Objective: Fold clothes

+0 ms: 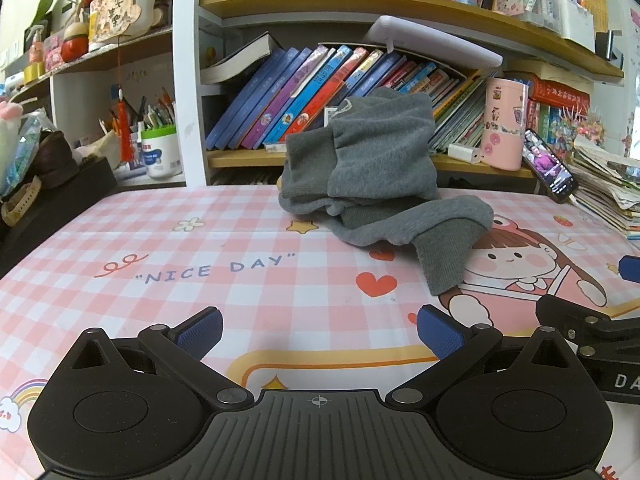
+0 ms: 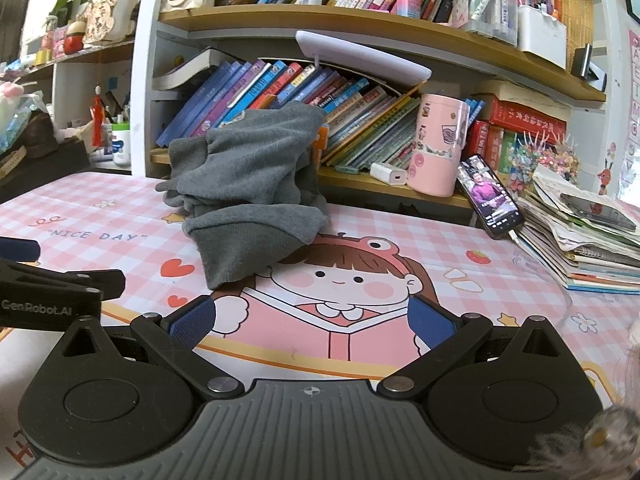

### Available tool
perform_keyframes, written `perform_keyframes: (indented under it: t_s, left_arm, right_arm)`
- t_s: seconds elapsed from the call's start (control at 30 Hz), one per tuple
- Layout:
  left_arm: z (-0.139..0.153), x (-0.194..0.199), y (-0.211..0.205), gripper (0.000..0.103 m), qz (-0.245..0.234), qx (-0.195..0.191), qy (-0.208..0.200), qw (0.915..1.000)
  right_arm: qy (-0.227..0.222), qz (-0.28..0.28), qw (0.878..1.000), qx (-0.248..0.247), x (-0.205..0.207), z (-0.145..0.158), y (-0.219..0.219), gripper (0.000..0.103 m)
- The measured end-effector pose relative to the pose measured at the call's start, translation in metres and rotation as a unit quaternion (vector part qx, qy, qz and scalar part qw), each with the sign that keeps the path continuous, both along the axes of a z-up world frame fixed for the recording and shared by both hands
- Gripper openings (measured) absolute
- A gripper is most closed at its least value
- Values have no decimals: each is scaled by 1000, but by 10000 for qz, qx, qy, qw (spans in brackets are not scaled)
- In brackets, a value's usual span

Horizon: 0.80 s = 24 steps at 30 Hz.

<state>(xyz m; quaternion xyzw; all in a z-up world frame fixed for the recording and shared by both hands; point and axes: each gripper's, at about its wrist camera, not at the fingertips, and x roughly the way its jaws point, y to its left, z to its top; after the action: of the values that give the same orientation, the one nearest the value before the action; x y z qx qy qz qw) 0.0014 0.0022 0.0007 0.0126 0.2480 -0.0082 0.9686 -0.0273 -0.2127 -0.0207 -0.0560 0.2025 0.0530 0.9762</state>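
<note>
The left gripper (image 1: 320, 334) sits low over the pink checked table mat (image 1: 120, 240), its blue-padded fingers (image 1: 202, 330) spread wide with nothing between them. Ahead, well apart from it, a grey garment (image 1: 372, 172) lies crumpled in a heap near the back edge of the mat, one ribbed cuff (image 1: 446, 256) trailing forward over the printed cartoon girl (image 1: 516, 264). Part of the right gripper (image 1: 592, 336) juts in at the right edge. Behind the heap, slanted books (image 1: 280, 108) fill the shelf, with a pink tumbler (image 1: 504, 128) and a lit phone (image 1: 550, 166) to the right.
</note>
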Motion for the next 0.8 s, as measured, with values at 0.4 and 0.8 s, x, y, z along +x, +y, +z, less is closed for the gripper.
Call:
perform_keyframes:
  t_s: [0.4,0.8]
  left_arm:
    - [2,-5,1,103,-26,-29,-107,9999]
    - [11,-16,17,103,-236,-354,-593,9973]
  right_arm:
    - [146,602,9980,104,1,-1,2,103]
    - [-30,705,9971,280,-7,8,-3,103]
